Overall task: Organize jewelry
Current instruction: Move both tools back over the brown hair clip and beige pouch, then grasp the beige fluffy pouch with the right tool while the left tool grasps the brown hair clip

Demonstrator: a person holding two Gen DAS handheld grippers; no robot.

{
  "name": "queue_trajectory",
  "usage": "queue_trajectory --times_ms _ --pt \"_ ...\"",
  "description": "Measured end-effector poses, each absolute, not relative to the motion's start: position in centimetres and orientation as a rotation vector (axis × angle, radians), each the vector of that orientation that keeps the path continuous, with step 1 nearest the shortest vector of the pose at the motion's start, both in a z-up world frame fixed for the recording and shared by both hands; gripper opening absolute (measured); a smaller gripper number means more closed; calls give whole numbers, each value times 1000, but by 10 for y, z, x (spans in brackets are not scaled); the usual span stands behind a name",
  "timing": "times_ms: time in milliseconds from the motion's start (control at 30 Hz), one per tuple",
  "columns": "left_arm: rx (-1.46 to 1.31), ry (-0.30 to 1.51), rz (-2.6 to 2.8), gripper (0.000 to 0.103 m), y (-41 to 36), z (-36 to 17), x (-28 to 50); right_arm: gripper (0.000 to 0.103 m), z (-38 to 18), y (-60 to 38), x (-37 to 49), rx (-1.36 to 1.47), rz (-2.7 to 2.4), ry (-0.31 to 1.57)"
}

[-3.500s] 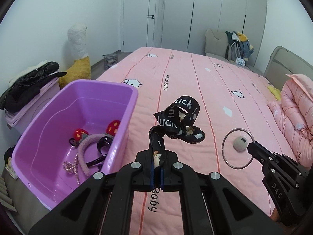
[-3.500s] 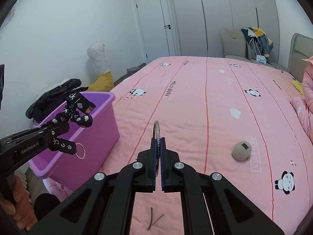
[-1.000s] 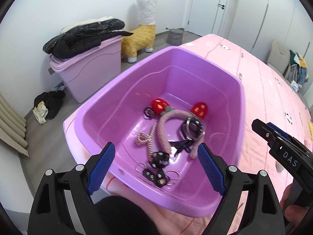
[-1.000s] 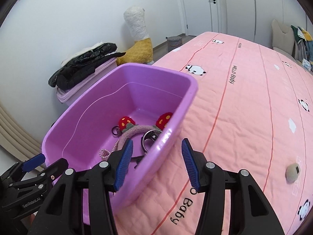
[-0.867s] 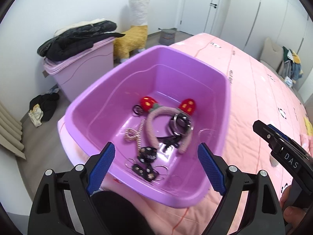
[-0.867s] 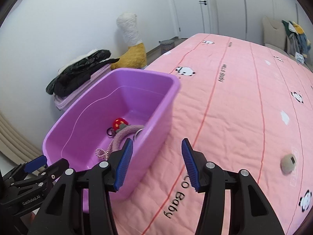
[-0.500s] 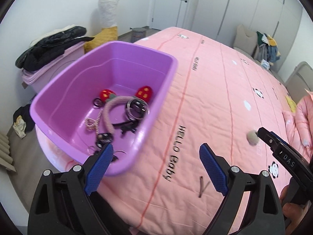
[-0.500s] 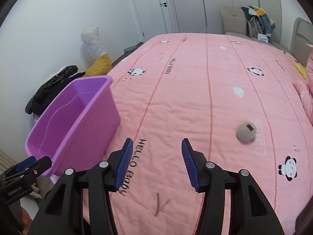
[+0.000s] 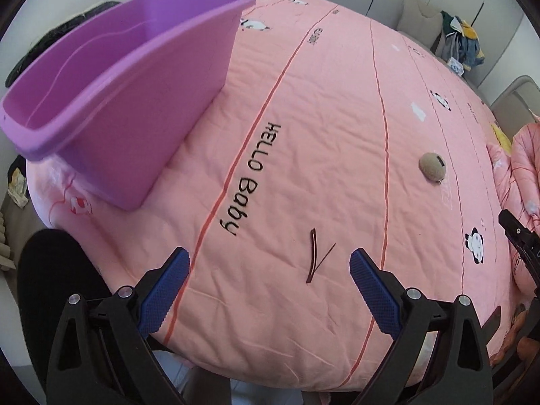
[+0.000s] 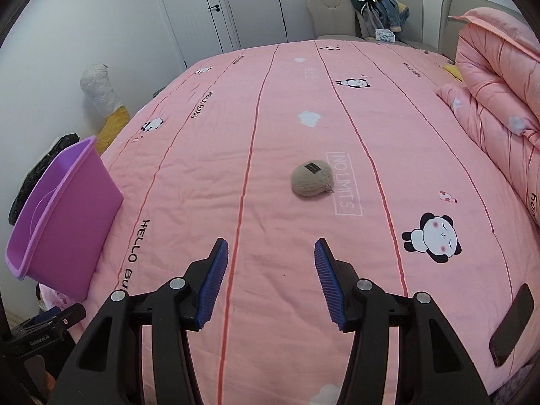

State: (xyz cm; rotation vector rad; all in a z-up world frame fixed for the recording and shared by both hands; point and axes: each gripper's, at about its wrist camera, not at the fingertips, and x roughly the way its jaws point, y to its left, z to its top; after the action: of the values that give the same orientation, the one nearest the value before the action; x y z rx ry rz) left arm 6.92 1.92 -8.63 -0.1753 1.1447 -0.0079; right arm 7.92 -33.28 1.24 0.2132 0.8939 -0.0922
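In the left wrist view my left gripper [image 9: 270, 265] hangs over the pink bedspread [image 9: 337, 118], its jaws still opening and nothing between them. A thin dark hair clip [image 9: 315, 254] lies on the bedspread just ahead of it, slightly right of centre. The purple bin [image 9: 128, 77] stands at the bed's left corner; its contents are hidden from here. A round beige hair piece [image 9: 432, 166] lies further right. In the right wrist view my right gripper [image 10: 270, 256] is open and empty, with the beige hair piece [image 10: 312, 178] ahead of it. The purple bin [image 10: 64, 216] sits at the left.
A dark phone [image 10: 511, 324] lies near the bed's front right edge. A folded pink quilt [image 10: 499, 77] fills the far right. A chair with clothes [image 10: 371, 10] stands beyond the bed. A plush alpaca [image 10: 104, 98] and a dark coat [image 10: 44, 165] are on the left.
Both grippers swung right, away from over the bin and lower over the bedspread. The bin's inside dropped out of sight. The hair clip and beige piece came closer. The left jaws widened slightly.
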Motion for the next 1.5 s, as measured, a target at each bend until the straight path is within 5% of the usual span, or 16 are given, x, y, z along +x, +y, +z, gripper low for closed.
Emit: queue_trajectory --times_ms 500,1500 --pt "-138 1261 87 94 -26 -175 65 52 -48 -379 131 264 -35 930" --pt "-159 1224 118 94 -52 -203 90 60 -120 -404 270 134 5 1048"
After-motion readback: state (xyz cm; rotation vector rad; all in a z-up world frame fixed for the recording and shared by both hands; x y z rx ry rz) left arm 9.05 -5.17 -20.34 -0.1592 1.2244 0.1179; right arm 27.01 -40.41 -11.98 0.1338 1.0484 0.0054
